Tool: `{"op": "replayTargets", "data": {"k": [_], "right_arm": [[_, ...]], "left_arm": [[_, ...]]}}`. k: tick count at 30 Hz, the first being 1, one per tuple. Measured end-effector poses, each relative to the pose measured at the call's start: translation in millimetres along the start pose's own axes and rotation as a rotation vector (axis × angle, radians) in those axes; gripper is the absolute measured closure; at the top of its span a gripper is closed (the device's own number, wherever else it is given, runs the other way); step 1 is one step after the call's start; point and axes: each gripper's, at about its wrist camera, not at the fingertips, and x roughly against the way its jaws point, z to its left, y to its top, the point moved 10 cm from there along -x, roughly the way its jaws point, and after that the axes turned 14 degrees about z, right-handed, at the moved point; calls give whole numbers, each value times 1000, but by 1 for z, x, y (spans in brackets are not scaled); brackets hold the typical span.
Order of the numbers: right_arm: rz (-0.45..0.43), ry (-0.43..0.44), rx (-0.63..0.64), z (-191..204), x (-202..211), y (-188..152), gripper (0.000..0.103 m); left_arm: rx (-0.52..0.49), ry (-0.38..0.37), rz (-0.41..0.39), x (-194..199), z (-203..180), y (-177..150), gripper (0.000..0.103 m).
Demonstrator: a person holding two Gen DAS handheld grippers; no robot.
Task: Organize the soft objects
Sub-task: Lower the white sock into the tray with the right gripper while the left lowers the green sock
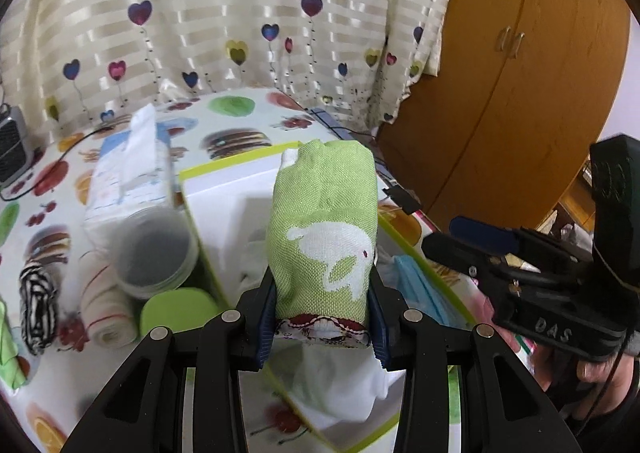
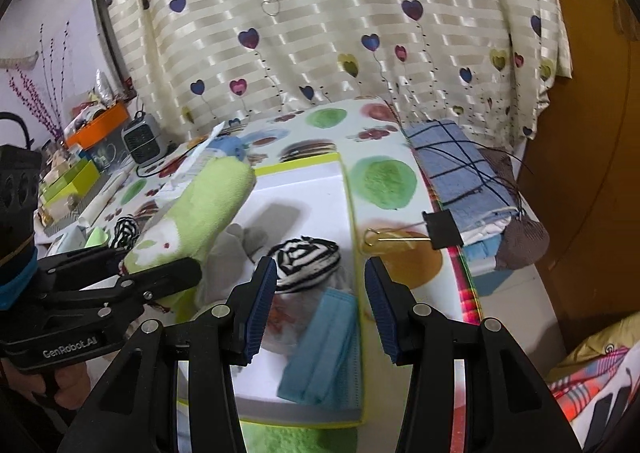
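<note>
Left gripper (image 1: 322,317) is clamping my green rolled cloth (image 1: 322,229) at centre frame, over the white box (image 1: 224,205). Right gripper (image 2: 320,301) is standing half open and empty at lower centre. I am fearing the roll is unrolling or landing across the box rim.

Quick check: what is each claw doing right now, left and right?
Left claw: closed on the green rolled cloth, held over the white box.
Right claw: open, nothing between its pads.
</note>
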Motion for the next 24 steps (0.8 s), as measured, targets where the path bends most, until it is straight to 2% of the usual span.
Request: {"op": "replayTargets", "data": {"k": [12, 16, 21, 24], "right_arm": [[6, -1, -34, -20, -2, -6, 56], [8, 0, -36, -22, -4, -7, 56], [4, -8, -38, -24, -4, -7, 56], [1, -11, -40, -25, -2, -5, 56]], "left_arm": [[42, 7, 34, -44, 1, 36, 64], [48, 9, 43, -54, 2, 43, 60], [57, -14, 53, -55, 2, 45, 52], [59, -21, 46, -49, 3, 43, 52]]}}
